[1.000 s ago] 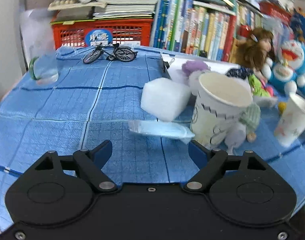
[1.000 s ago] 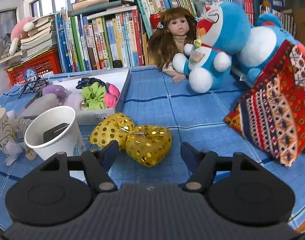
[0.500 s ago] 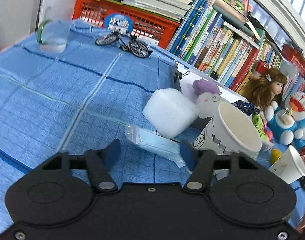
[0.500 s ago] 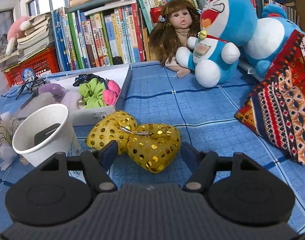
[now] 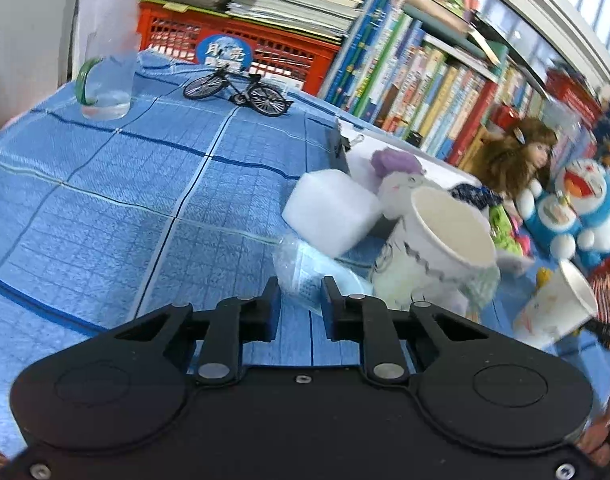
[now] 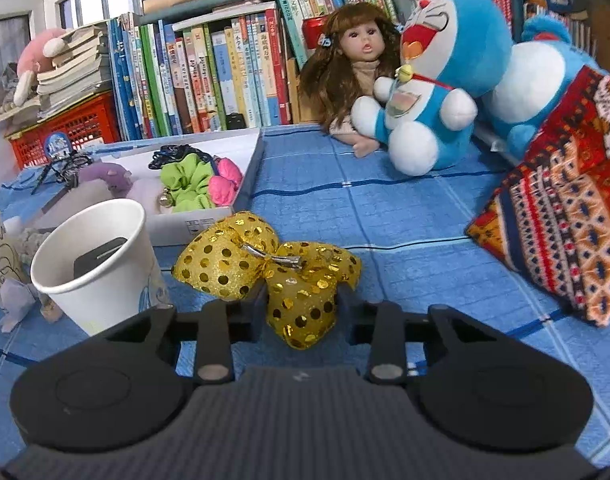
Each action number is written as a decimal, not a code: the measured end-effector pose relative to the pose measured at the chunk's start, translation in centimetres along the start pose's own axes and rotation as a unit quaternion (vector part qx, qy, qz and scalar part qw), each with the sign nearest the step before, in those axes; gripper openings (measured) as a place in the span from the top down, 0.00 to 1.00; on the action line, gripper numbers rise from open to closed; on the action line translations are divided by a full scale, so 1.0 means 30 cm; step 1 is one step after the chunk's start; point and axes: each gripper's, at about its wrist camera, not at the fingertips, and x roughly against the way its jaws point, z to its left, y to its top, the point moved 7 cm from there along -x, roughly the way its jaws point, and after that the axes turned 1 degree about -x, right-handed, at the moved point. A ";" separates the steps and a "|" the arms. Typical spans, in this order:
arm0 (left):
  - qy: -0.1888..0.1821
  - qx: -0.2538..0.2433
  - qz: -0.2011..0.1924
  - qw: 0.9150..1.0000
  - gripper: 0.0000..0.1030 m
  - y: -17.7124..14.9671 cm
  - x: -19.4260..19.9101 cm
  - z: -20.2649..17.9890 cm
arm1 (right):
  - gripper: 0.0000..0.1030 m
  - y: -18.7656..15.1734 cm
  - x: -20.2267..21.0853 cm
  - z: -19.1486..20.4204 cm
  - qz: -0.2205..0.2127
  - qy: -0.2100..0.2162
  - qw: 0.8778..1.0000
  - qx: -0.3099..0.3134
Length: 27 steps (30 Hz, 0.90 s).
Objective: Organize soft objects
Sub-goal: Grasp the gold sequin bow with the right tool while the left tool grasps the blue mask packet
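My left gripper (image 5: 301, 296) is shut on a blue face mask in a clear wrapper (image 5: 301, 268), whose near end sits pinched between the two fingers. Just beyond it lie a white foam block (image 5: 331, 210) and a drawn-on paper cup (image 5: 437, 236). In the right wrist view, my right gripper (image 6: 301, 304) has its jaws closing on the right lobe of a gold sequinned bow (image 6: 225, 264); the lobe looks squeezed between the pads. The bow rests on the blue cloth beside a white box (image 6: 249, 172) that holds a green scrunchie (image 6: 189, 188) and other soft items.
A white paper cup (image 6: 97, 256) stands left of the bow. A doll (image 6: 357, 68), blue plush toys (image 6: 437, 80) and a patterned cushion (image 6: 565, 216) line the back and right. A glass (image 5: 107, 84), a toy bicycle (image 5: 237, 90) and a red crate (image 5: 241, 48) are at the far left.
The left jaws have come together on the wrapped mask and the left view has tilted. The right jaws have narrowed onto the bow's right lobe; the right hand has stayed in place.
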 end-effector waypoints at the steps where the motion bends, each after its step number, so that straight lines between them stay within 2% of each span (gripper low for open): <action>1: 0.001 -0.012 0.002 1.000 0.81 -0.006 0.012 -0.006 | 0.61 -0.001 0.015 -0.002 -0.002 -0.002 1.000 0.003; 4: 0.018 -0.043 0.004 0.999 0.80 -0.029 0.045 -0.013 | 0.61 -0.011 0.071 -0.007 -0.009 0.002 1.000 0.012; 6: 0.036 -0.063 0.002 0.997 0.75 -0.047 0.058 -0.015 | 0.61 -0.022 0.105 -0.008 -0.009 0.004 1.000 0.020; 9: 0.060 -0.086 -0.004 0.995 0.46 -0.066 0.063 -0.016 | 0.60 -0.043 0.139 -0.006 -0.005 0.008 1.000 0.028; 11: 0.071 -0.093 -0.011 0.993 0.37 -0.075 0.061 -0.023 | 0.57 -0.062 0.154 -0.002 0.002 0.015 0.999 0.032; 12: 0.073 -0.096 -0.015 0.993 0.28 -0.077 0.058 -0.031 | 0.53 -0.069 0.158 0.001 0.003 0.018 0.999 0.035; 13: 0.075 -0.098 -0.019 0.992 0.19 -0.080 0.054 -0.039 | 0.43 -0.077 0.161 0.006 0.003 0.021 0.999 0.040; 17: 0.084 -0.104 -0.041 0.990 0.13 -0.072 0.030 -0.068 | 0.29 -0.096 0.163 0.027 -0.001 0.033 0.998 0.045; 19: 0.086 -0.100 -0.049 0.990 0.10 -0.066 0.018 -0.083 | 0.17 -0.097 0.159 0.038 -0.001 0.043 0.998 0.042; 23: 0.083 -0.083 -0.059 0.991 0.06 -0.061 -0.015 -0.097 | 0.09 -0.098 0.159 0.075 -0.017 0.054 0.997 0.043; 24: 0.092 -0.081 -0.060 0.991 0.06 -0.063 -0.025 -0.098 | 0.02 -0.098 0.157 0.086 -0.021 0.053 0.997 0.044; 27: 0.114 -0.085 -0.063 0.988 0.06 -0.067 -0.056 -0.100 | 0.00 -0.108 0.145 0.120 -0.031 0.042 0.997 0.053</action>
